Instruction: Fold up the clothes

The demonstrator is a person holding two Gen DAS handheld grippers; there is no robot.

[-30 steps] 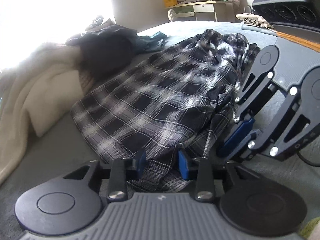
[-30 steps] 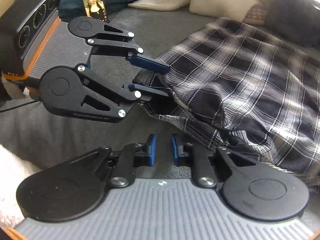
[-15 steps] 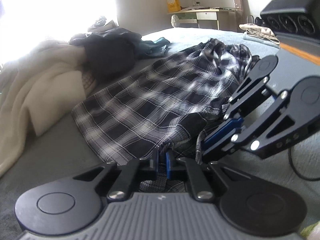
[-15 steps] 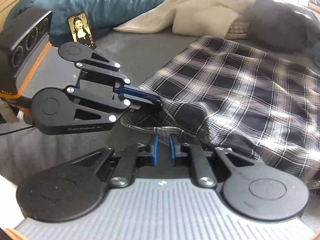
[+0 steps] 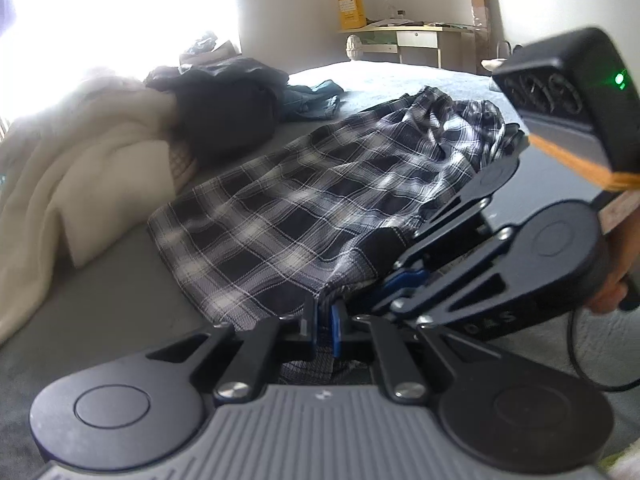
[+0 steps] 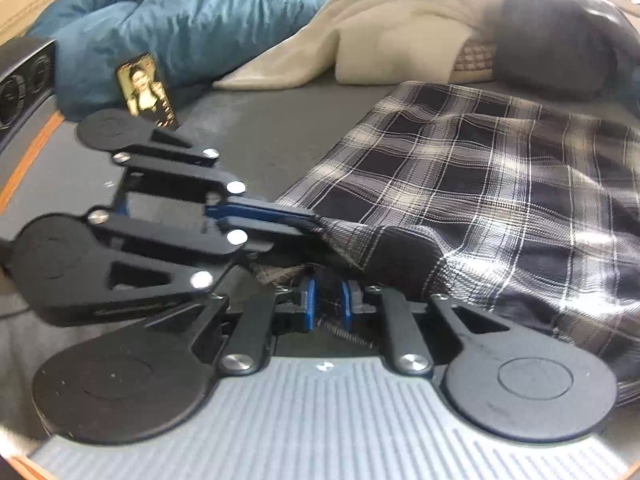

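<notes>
My left gripper (image 5: 323, 320) has closed since a second ago; both it and my right gripper (image 6: 328, 304) are clamping the plaid shirt (image 5: 312, 208), its hem hiding their fingertips.

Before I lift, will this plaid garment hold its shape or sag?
Probably sag: the plaid garment lies rumpled and bunches where the left gripper and right gripper pinch its edge. It looks thin, so likely light.

bare grey bed surface (image 5: 100, 300) lies open left of the plaid garment (image 5: 320, 208). cream blanket (image 5: 80, 168) and dark clothes pile (image 5: 228, 112) crowd its far-left edge. teal duvet (image 6: 180, 20) and phone (image 6: 146, 90) bound the headboard side.
</notes>
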